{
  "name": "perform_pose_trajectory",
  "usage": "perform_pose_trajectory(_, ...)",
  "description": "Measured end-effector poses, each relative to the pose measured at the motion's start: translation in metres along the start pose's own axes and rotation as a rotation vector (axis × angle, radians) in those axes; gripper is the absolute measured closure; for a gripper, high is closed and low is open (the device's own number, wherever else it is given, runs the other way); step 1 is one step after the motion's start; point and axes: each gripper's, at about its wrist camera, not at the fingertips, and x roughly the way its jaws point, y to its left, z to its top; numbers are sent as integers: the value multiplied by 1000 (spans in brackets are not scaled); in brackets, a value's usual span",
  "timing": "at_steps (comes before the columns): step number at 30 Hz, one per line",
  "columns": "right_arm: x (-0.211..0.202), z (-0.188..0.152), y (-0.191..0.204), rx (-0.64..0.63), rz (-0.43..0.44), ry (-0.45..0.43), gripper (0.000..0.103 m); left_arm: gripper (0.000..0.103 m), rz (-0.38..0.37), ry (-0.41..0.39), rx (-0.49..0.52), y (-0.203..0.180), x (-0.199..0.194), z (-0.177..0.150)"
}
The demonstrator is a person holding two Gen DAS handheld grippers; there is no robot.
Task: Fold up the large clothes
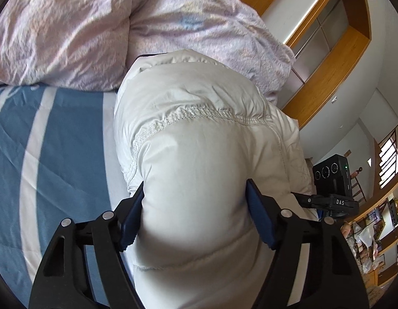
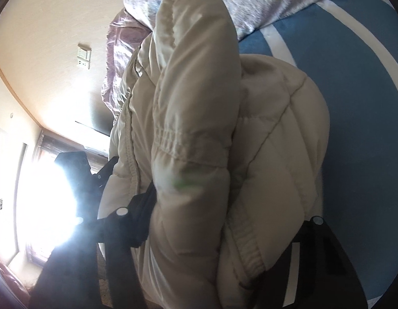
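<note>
A puffy off-white down jacket (image 1: 199, 134) lies bunched on the blue and white striped bed cover (image 1: 57, 154). In the left wrist view a thick quilted fold fills the gap of my left gripper (image 1: 196, 219), and both blue pads (image 1: 133, 219) press into it. In the right wrist view my right gripper (image 2: 224, 231) clamps another thick bundle of the jacket (image 2: 193, 128). Its left finger (image 2: 145, 213) digs into the fabric, while the right finger is mostly hidden under the padding. The right gripper's black body (image 1: 332, 200) shows beside the jacket in the left wrist view.
A crumpled pink and lilac duvet (image 1: 83, 25) is heaped on the bed behind the jacket. Wooden shelving (image 1: 335, 59) stands beyond the bed, cluttered shelves (image 1: 374, 237) further right. A bright window (image 2: 44, 206) glares at the left of the right wrist view.
</note>
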Motion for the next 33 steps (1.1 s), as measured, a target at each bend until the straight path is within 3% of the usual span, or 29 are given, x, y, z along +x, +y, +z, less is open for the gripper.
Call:
perform_pose_trajectory(7, 24, 19, 15, -52, 26, 19, 47, 30, 33, -78, -26, 19, -27, 11)
perform_pose_trajectory(19, 111, 55, 55, -140, 36, 128, 47, 30, 132, -182, -111, 78, -71, 16)
perform_pose_trajectory(29, 139, 67, 75, -210, -15, 171, 47, 30, 180, -230, -175, 115, -84, 12)
perform_pose_trajectory(33, 159, 68, 74, -220, -75, 161, 45, 30, 224, -226, -171, 127, -76, 10)
